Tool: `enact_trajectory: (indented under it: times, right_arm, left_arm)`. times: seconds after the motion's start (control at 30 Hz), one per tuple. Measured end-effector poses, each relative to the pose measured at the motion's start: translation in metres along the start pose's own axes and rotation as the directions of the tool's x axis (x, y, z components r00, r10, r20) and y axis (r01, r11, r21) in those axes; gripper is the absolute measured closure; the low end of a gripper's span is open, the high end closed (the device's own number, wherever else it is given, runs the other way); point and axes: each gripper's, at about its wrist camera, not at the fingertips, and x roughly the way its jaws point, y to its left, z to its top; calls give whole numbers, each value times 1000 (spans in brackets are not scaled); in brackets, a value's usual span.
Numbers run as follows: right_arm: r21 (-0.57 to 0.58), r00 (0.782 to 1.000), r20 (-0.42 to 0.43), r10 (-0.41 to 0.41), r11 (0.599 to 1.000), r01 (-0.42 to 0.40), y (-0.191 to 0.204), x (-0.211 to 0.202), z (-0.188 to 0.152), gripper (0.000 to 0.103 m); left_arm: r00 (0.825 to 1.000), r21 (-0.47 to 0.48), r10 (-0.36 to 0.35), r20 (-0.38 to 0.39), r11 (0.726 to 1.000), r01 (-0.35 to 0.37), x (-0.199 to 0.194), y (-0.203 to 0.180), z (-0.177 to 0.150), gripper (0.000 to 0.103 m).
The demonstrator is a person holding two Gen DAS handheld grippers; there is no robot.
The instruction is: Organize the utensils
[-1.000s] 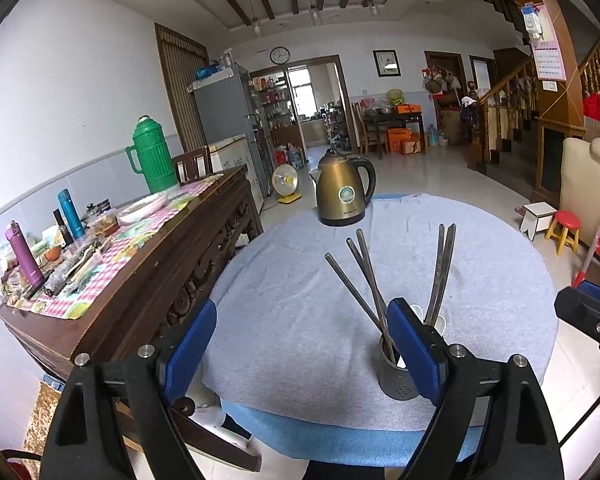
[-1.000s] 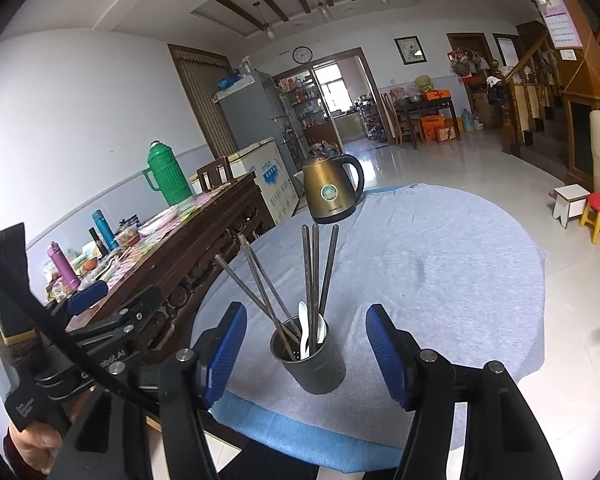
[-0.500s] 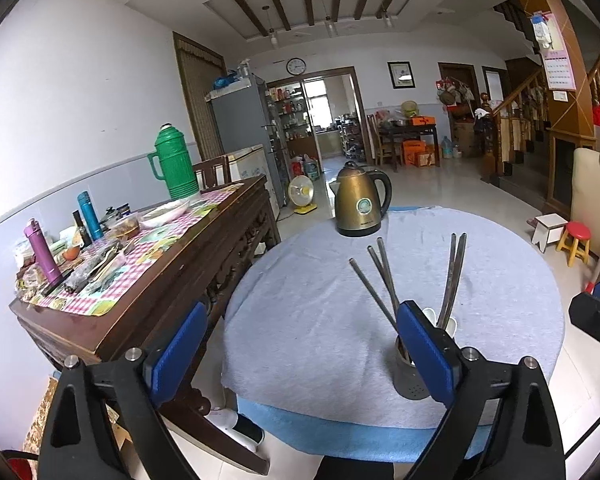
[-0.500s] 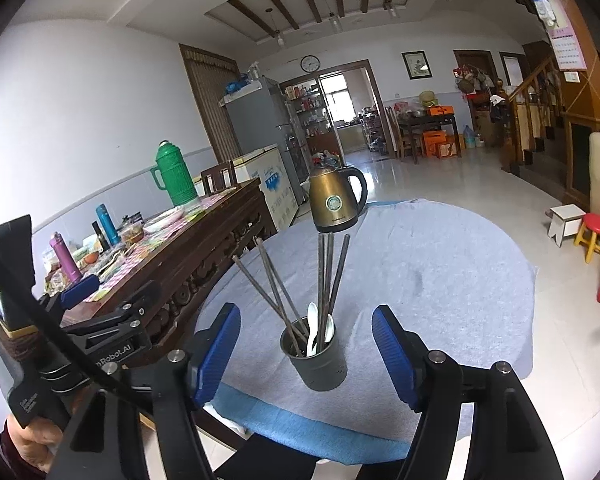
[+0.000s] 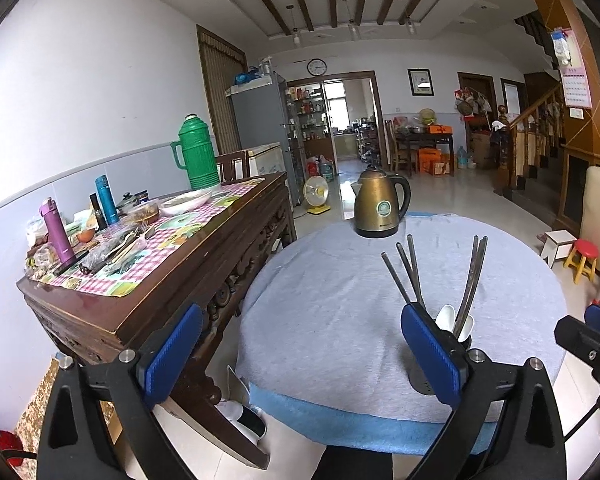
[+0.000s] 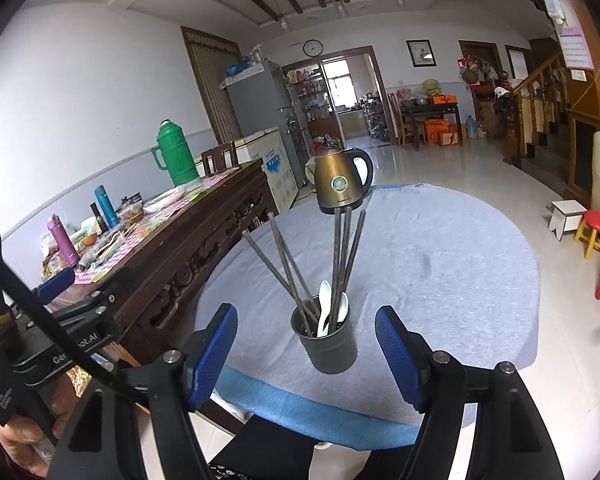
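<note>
A grey metal holder (image 6: pixel 329 340) stands near the front edge of the round table (image 6: pixel 440 248). It holds several dark chopsticks (image 6: pixel 342 256) and white spoons (image 6: pixel 324 304). My right gripper (image 6: pixel 306 354) is open and empty, pulled back, with the holder seen between its blue pads. My left gripper (image 5: pixel 300 354) is open and empty to the left. Its right pad (image 5: pixel 428 352) hides part of the holder (image 5: pixel 420 380); chopsticks (image 5: pixel 470 280) stick up behind it.
A bronze kettle (image 6: pixel 340 184) stands at the table's far side. A dark wooden sideboard (image 5: pixel 172 264) with a green thermos (image 5: pixel 194 152), bottles and dishes stands left of the table. Small stools (image 6: pixel 592 232) stand on the floor at right.
Both grippers have drawn back and up from the holder. The holder and its utensils have not moved.
</note>
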Motion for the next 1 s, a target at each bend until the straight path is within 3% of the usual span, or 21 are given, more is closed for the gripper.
enact_trajectory:
  times: [0.6,1.0]
  right_arm:
    - [-26,1000,-13,26,999,-26,17,3,-1,28]
    - [-51,999,-14,40,998,-41,30,1,-2,28]
  left_arm:
    - [1000,-23,-9,23,1000,10,-20,17,-13,3]
    - [997,-73,42,69,997,-37,-40,40,-12,3]
